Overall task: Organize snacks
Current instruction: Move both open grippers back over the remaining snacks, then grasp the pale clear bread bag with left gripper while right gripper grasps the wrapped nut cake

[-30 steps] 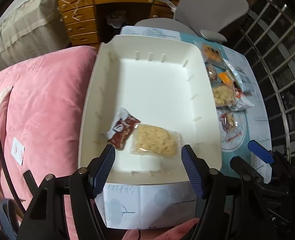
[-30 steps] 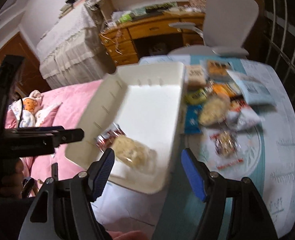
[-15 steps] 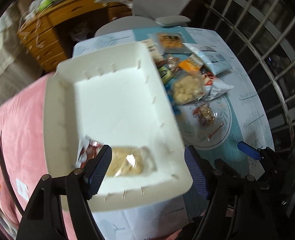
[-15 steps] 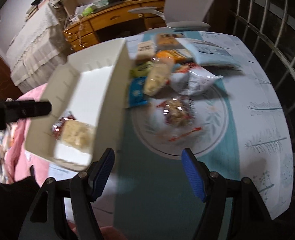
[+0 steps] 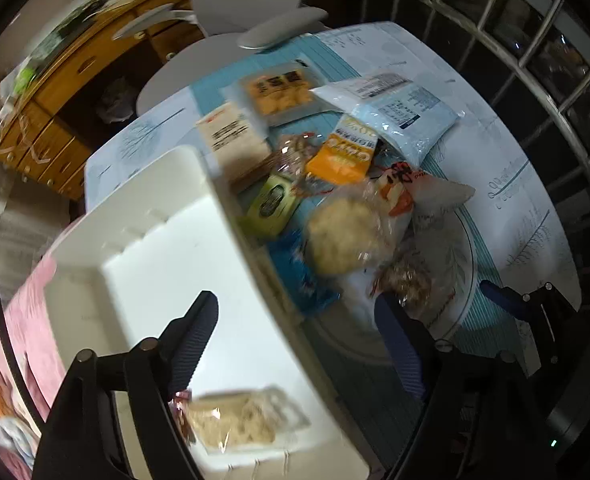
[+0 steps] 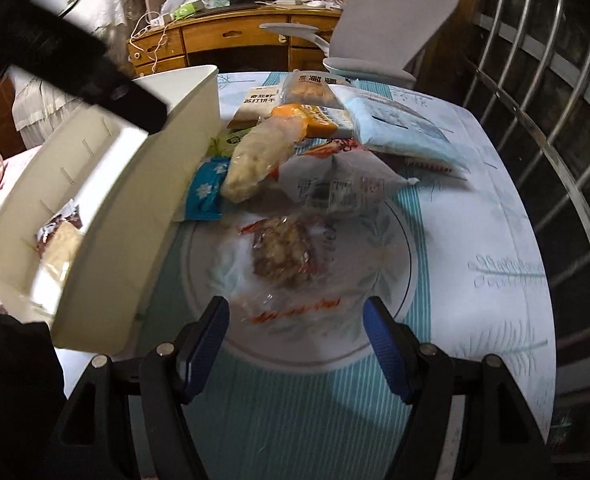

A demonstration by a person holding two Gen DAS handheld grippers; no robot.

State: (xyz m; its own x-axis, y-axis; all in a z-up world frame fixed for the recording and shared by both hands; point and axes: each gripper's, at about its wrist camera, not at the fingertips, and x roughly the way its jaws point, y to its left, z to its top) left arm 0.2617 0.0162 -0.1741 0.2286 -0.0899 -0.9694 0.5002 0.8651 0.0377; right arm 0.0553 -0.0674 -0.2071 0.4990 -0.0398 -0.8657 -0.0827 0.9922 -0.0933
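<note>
Left gripper (image 5: 295, 320) swung off the white bin (image 5: 167, 240) toward the snack pile, jaws just widened, nothing between. Right gripper (image 6: 295, 330) spread, empty, over clear nut-cluster packet (image 6: 283, 252). Two snacks binned; next pick imminent.

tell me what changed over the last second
The left gripper swung from over the white bin toward the snack pile, its jaws opening wider, empty. The right gripper dropped toward the clear nut packet. The two packets in the bin stayed put.
</note>
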